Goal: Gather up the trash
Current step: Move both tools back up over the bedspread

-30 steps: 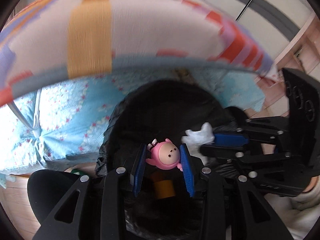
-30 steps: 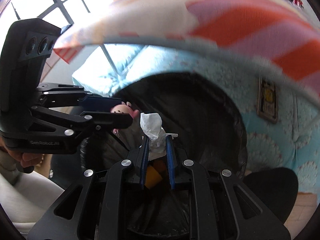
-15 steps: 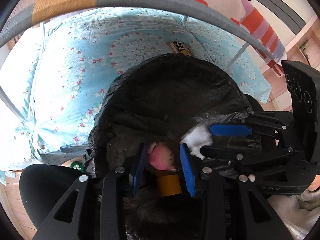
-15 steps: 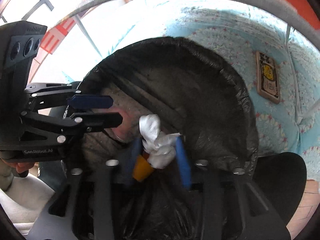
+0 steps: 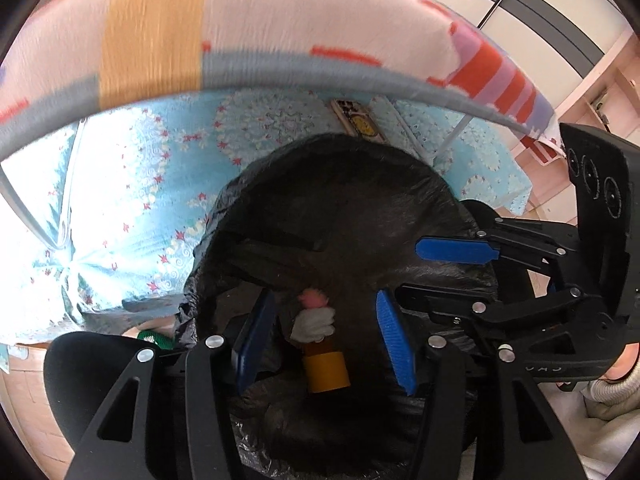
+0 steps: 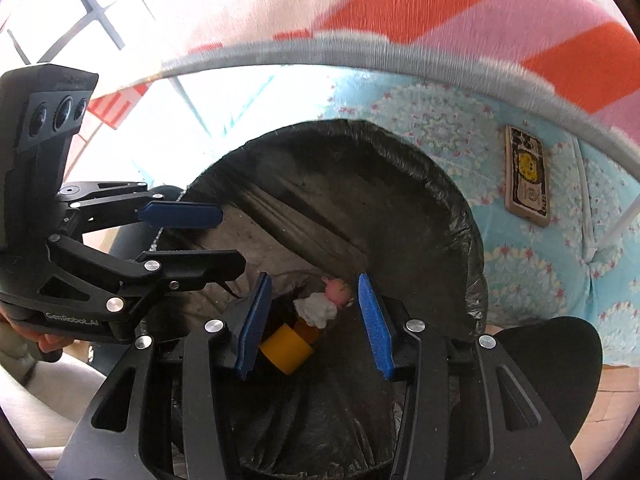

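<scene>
A bin lined with a black bag (image 5: 344, 184) (image 6: 448, 208) stands below both grippers. At its bottom lie a pink toy figure (image 5: 314, 298) (image 6: 338, 290), a crumpled white tissue (image 5: 314, 322) (image 6: 316, 308) and a yellow cylinder (image 5: 326, 370) (image 6: 286, 346). My left gripper (image 5: 324, 336) is open and empty over the bin mouth; it also shows in the right wrist view (image 6: 200, 236). My right gripper (image 6: 312, 320) is open and empty beside it; it also shows in the left wrist view (image 5: 436, 272).
A light blue patterned cloth (image 5: 132, 208) (image 6: 532, 264) lies around the bin. A phone-like case (image 5: 358, 122) (image 6: 526, 176) rests on it behind the bin. A striped blanket edge (image 5: 280, 32) (image 6: 440, 20) hangs above. A black round seat (image 6: 560, 360) is at the right.
Both grippers have opened. The pink toy left the left gripper and the tissue left the right gripper; both now lie at the bottom of the bin.
</scene>
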`<state>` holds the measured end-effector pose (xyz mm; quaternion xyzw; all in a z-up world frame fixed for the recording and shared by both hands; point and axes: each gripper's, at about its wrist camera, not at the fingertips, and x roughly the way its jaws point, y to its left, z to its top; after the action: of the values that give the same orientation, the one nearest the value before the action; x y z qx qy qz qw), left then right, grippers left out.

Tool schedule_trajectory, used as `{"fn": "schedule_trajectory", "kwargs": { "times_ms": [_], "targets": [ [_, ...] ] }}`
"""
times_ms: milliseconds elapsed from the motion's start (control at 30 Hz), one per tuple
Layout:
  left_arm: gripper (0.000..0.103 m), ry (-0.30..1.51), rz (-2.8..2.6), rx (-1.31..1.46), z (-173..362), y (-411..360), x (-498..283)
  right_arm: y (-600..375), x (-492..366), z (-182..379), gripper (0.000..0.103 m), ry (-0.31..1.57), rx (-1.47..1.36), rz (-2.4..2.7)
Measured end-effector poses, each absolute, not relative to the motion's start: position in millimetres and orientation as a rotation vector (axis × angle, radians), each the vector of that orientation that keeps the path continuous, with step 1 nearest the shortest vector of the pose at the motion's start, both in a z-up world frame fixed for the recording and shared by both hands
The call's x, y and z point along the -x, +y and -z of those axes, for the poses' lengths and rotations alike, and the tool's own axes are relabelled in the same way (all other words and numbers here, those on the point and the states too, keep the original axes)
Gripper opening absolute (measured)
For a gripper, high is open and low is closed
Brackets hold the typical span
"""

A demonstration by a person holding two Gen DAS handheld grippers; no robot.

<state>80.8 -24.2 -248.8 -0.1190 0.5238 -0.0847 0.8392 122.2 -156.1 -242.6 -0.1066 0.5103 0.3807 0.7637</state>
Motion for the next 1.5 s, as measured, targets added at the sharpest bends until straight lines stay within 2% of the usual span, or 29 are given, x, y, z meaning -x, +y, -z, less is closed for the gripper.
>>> {"fn": "schedule_trajectory", "kwargs": {
  "times_ms": [400,800,1500],
  "targets": [
    [0.051,1.035,0.185,0.223,215,-18,-72,-162,-118,210,0.045,1.026,0.184,-0.841],
    [0.051,0.913,0.162,0.151,155,-6,-64,-163,-116,168,0.045,0.927,0.184,-0.885],
    [0.051,0.776,0.096,0.108,88,41,-102,-157,-146,116,0.045,0.79,0.221,-0.928]
  ]
}}
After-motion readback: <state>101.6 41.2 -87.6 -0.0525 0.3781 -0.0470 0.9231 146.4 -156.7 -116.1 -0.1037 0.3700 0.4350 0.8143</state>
